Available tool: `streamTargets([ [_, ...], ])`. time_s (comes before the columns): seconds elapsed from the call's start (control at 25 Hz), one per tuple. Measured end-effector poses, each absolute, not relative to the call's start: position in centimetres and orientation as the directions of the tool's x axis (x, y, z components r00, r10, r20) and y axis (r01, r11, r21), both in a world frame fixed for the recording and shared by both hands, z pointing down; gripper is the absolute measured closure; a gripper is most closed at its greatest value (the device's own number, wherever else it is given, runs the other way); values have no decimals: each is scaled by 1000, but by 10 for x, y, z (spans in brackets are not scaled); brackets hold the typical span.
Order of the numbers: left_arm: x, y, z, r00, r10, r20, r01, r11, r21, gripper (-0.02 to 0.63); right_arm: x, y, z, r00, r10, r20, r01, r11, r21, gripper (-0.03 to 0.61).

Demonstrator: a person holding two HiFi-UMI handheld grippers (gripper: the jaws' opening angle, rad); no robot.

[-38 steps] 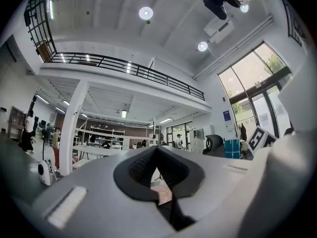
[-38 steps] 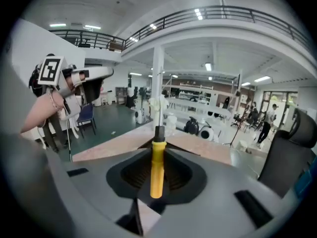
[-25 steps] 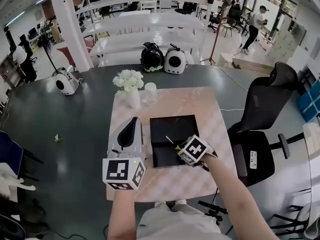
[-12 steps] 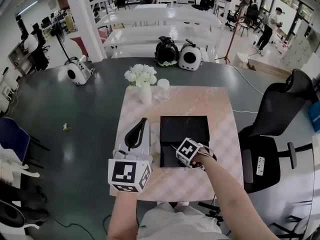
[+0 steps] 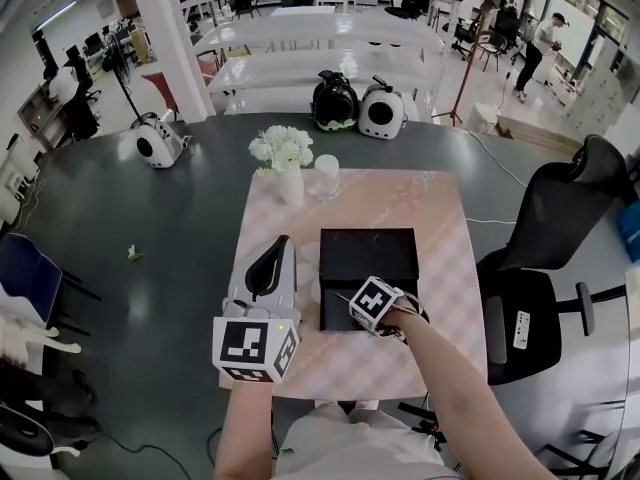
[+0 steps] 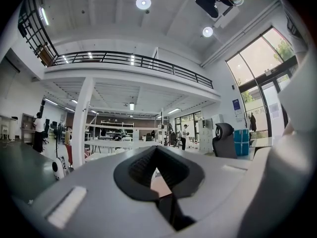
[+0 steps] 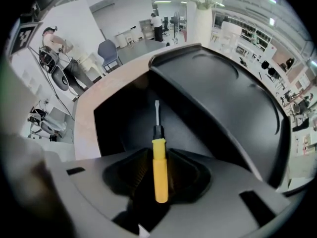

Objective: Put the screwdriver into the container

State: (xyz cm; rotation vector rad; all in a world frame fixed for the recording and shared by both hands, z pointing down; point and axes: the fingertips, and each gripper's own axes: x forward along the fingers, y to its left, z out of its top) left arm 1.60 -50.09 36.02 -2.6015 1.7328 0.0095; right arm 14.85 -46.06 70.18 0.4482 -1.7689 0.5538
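Table: a dark grey round table (image 5: 150,228) is spreading under and around both grippers.
Cloth: a pink checked square cloth (image 5: 440,258) is lying beneath both grippers.
Container: a black rectangular plastic container (image 5: 370,253) is sitting open directly ahead of and under the right gripper, just to the right of the left gripper.
Left gripper: the left gripper (image 5: 279,242) is resting over the cloth with its jaws meeting at the tips and nothing between them.
Right gripper: the right gripper (image 7: 157,157) is hovering at the container's near edge and pointing into it; its jaws are opening, and the pads are standing slightly off the handle lying between them.
Vase: a white vase of white flowers (image 5: 285,163) is standing well ahead of the left gripper.
Screwdriver: a yellow-handled, metal-shafted screwdriver (image 7: 159,170) is lying between the right gripper's jaws, its blade projecting forward over the container's dark floor.
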Motion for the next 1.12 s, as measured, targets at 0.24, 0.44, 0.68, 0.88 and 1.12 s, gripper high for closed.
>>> streamTargets([
  [0.24, 20, -498, 352, 385, -922, -36, -923, -385, 3, 606, 152, -467, 671, -313, -93, 945, -570, 814, -109, 407],
  [0.44, 25, -492, 339, 391, -918, -63, -920, -392, 3, 606, 155, -476, 609, -412, -214, 885, -579, 812, -73, 411],
  [0.68, 36, -485, 326, 411, -907, -92, -911, -412, -10, 606, 176, -485, 522, -479, -431, 765, -643, 765, 28, 541],
  [0.88, 43, -479, 309, 430, -894, -125, -902, -430, -31, 606, 185, -481, 441, -532, -595, 603, -706, 704, 72, 573],
  [1.12, 54, -472, 285, 453, -874, -176, -891, -449, -62, 606, 203, -465, 343, -513, -786, 345, -797, 585, 148, 574],
])
